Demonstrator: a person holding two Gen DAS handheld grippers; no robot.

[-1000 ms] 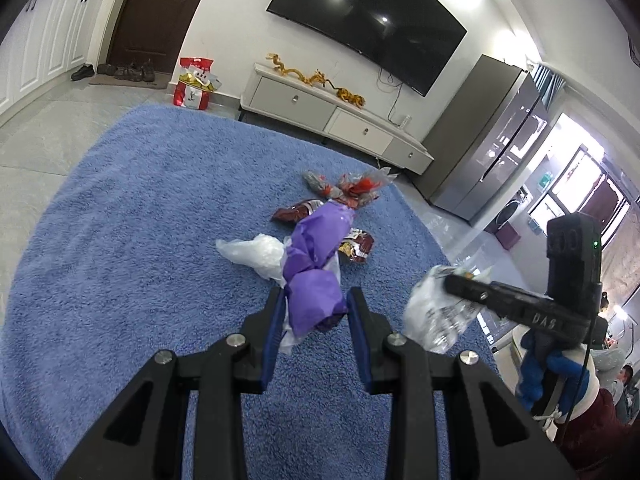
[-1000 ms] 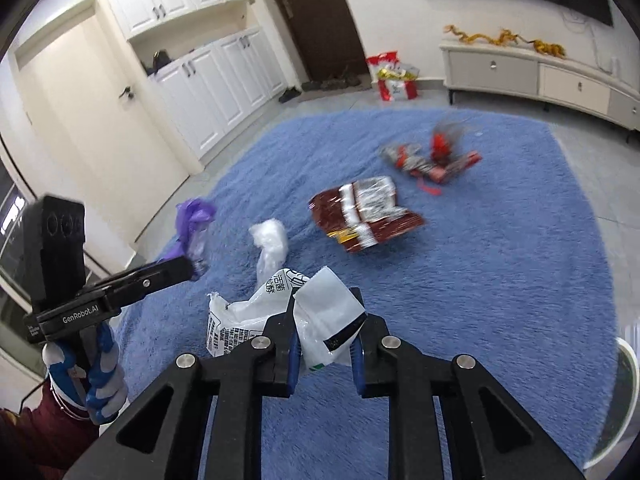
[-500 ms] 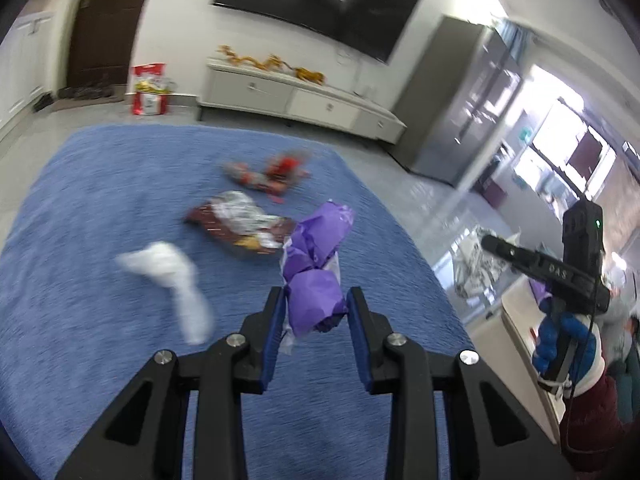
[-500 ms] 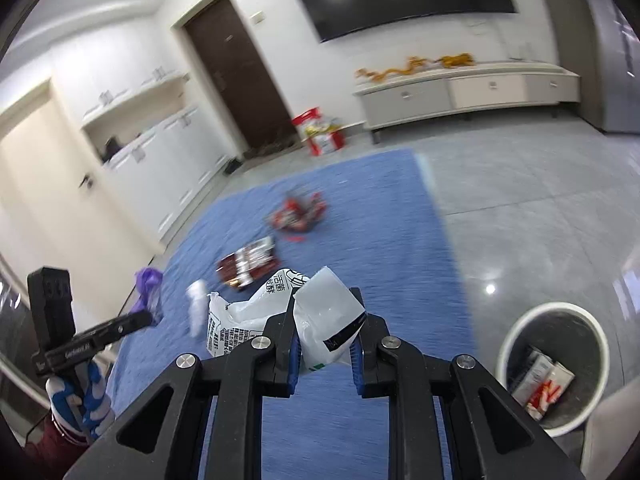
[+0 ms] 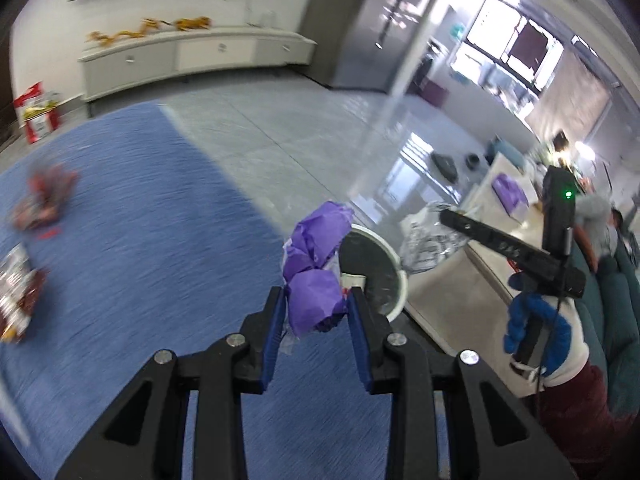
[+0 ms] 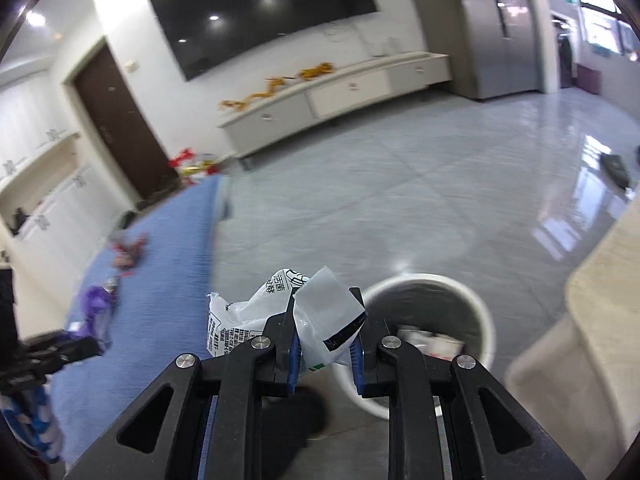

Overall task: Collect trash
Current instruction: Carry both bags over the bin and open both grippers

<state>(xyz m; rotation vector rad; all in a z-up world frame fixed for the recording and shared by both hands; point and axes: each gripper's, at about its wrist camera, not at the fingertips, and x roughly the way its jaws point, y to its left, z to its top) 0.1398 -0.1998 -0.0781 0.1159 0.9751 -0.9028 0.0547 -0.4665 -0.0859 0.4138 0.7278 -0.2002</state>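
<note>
Both grippers are carrying trash toward the white bin: the left gripper is clamping a purple wrapper, the right gripper a white packet, while snack wrappers are lying uncollected on the blue rug.

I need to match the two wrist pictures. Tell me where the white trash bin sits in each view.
Left wrist: the white trash bin is just right of centre, partly hidden behind the purple wrapper held in the left gripper.
Right wrist: it stands at lower right, past the right gripper and its white wrapper.
Shared landmark: the low white TV cabinet along the wall.
</note>
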